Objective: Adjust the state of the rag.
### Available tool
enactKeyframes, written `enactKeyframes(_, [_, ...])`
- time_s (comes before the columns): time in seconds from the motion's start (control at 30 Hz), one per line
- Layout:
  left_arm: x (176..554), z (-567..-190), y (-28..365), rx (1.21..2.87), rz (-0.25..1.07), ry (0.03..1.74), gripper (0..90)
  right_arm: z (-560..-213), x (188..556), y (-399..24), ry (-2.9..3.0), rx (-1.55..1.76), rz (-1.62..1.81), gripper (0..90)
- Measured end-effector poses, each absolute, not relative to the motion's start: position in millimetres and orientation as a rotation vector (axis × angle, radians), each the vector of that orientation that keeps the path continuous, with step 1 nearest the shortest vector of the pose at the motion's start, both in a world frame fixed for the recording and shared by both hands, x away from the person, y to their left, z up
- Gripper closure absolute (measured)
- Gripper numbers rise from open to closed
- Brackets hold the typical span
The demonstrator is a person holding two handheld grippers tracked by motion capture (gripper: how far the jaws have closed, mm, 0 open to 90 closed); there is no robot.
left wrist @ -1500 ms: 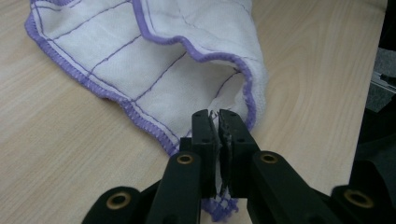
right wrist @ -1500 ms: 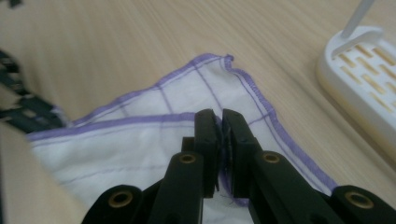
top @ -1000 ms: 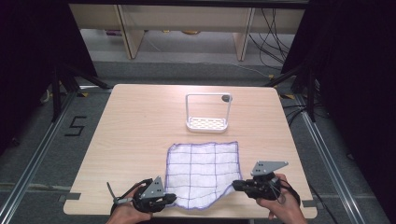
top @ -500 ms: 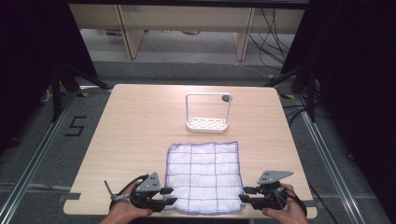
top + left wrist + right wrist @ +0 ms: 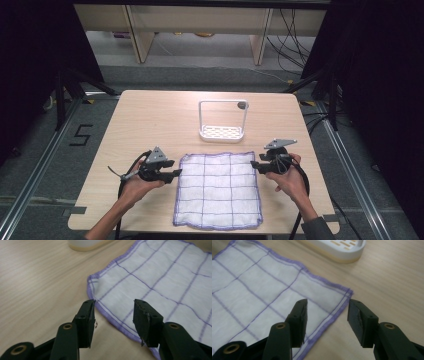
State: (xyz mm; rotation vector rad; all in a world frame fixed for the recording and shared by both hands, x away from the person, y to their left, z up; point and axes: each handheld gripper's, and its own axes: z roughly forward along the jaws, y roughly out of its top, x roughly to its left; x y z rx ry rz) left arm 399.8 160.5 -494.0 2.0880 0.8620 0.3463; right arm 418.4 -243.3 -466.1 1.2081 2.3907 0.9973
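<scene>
Cloth lies flat and spread on the near half of the table, its far edge just short of the white rack that stands in the middle. We have the left gripper at the far left corner of the cloth and the right gripper at the far right corner; both sets of jaws have just been opening and now stand about halfway apart, holding nothing. In the left gripper view the purple hem runs beneath the gap between the jaws, and in the right gripper view the corner sits just ahead of the gap, yet no pad presses on fabric. We judge that the next step is to take these two corners, likely for a fold toward us. The main risk is a shallow bite: if we close on the hem alone, the thin weave may slip out once we lift. If one side catches and the other misses, the cloth will skew and bunch. Pressing too low could jam the pads against the wood and drag the cloth out of square, and a lift swung too far forward could knock the rack.
</scene>
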Motion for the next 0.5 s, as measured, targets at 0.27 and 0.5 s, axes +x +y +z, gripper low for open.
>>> enactKeyframes(0.27, [425,-494,149,2.113,0.358,0.889,49.3,-474,453,-244,2.398,1.229,0.984,48.0])
enactKeyframes(0.5, [443,-504,130,2.155,0.35,0.893,46.4,-481,464,-240,2.426,1.223,0.956,46.7])
